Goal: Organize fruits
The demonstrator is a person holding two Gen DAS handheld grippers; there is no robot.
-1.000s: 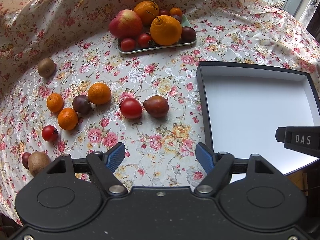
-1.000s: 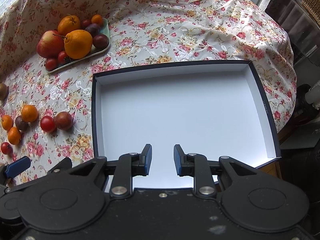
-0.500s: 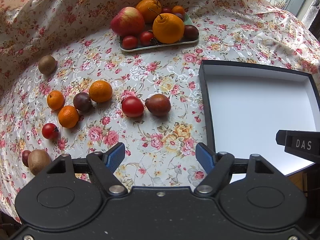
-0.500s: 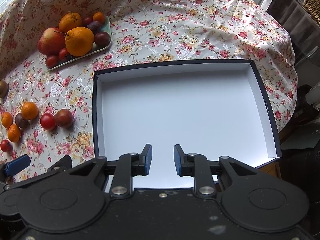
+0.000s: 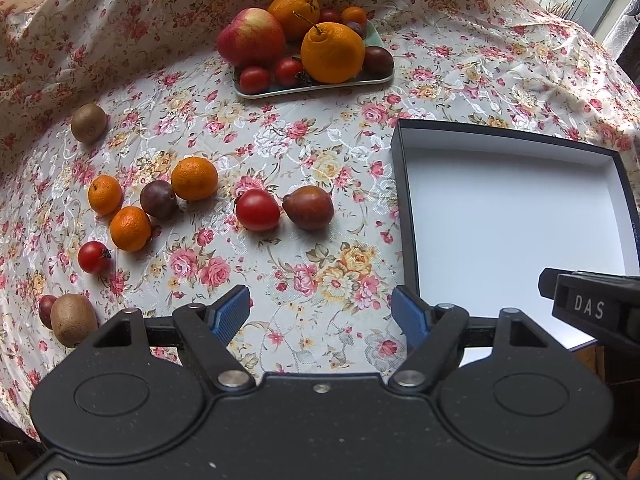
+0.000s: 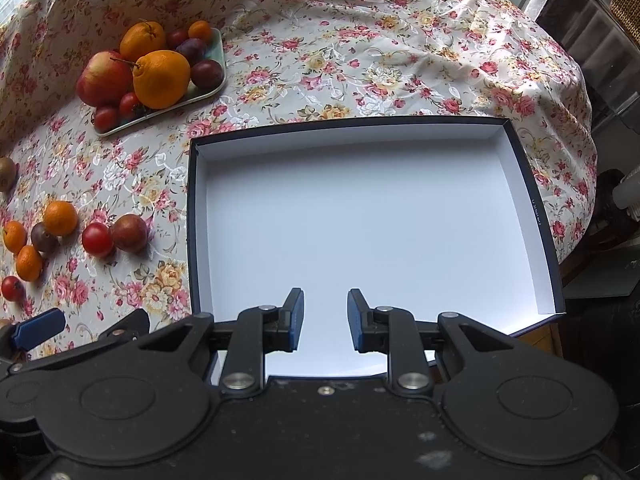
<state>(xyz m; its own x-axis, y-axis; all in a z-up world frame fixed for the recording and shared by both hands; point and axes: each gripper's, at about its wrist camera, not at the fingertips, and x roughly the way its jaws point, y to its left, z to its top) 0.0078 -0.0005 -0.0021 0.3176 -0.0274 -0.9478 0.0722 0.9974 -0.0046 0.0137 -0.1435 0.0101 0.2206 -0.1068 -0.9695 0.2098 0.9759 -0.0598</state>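
Evidently no fruit had been moved yet: box (image 6: 372, 216) sat bare on surface (image 5: 320, 152). Left hand-held gripper (image 5: 320, 314) hung released wide, facing tomato (image 5: 257, 210) and pear (image 5: 308, 207), likely first picks. Right hand-held gripper (image 6: 325, 320), narrowly parted, gripping nothing, waited over box

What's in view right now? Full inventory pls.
box: 1, dark outside, white inside, right on cloth
tray: 1, pale green, far centre, heaped with fruit
apple: 1, red, on tray
mandarins: 3, orange, loose at left
kiwis: 2, brown, far left and near left
tomato: 1, red, centre, beside pear
pear: 1, dark red, nearest box
tablecloth: 1, floral
left gripper: open, over cloth
right gripper: open, over box
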